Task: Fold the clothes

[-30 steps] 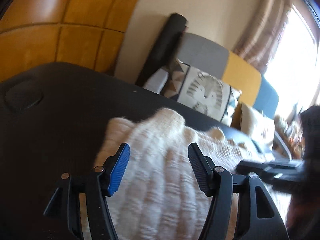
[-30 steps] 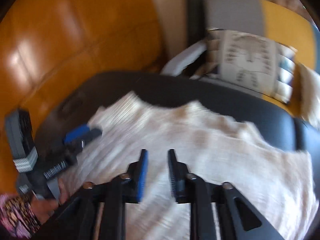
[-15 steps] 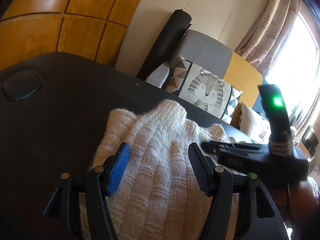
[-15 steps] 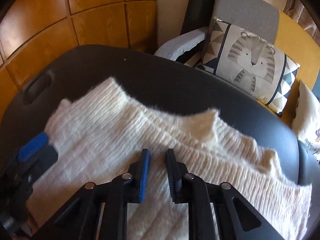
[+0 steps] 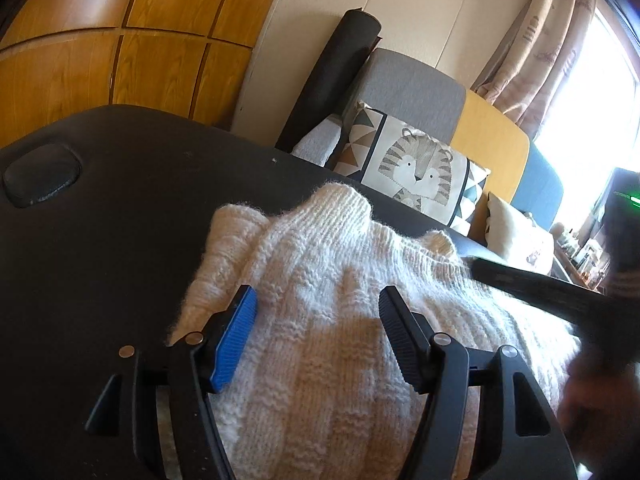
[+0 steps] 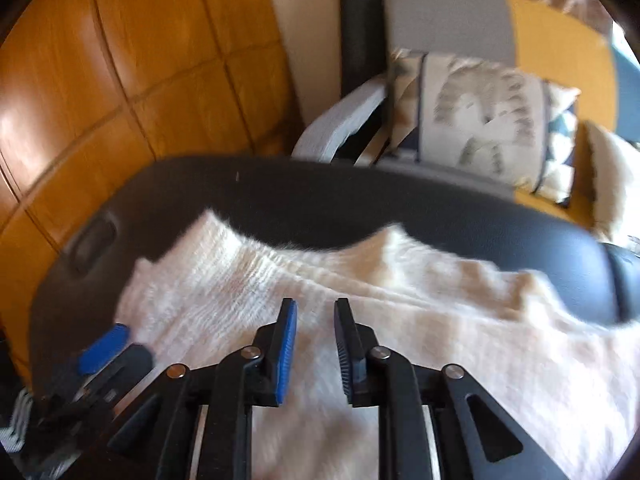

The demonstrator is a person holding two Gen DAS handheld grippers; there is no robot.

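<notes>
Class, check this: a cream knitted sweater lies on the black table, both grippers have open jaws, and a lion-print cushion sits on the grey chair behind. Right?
Not quite. The left wrist view shows a tiger cushion, striped, not a lion. The rest holds: cream knitted sweater on the black table, left gripper and right gripper open, grey chair behind.

A cream knitted sweater (image 5: 320, 320) lies spread on the black padded counter (image 5: 120, 208). Behind the counter stands a grey armchair (image 5: 412, 92) holding a tiger-print cushion (image 5: 416, 168); a black rolled mat (image 5: 332, 76) leans just left of the armchair, with orange wooden wall panels (image 5: 120, 52) further left.
</notes>
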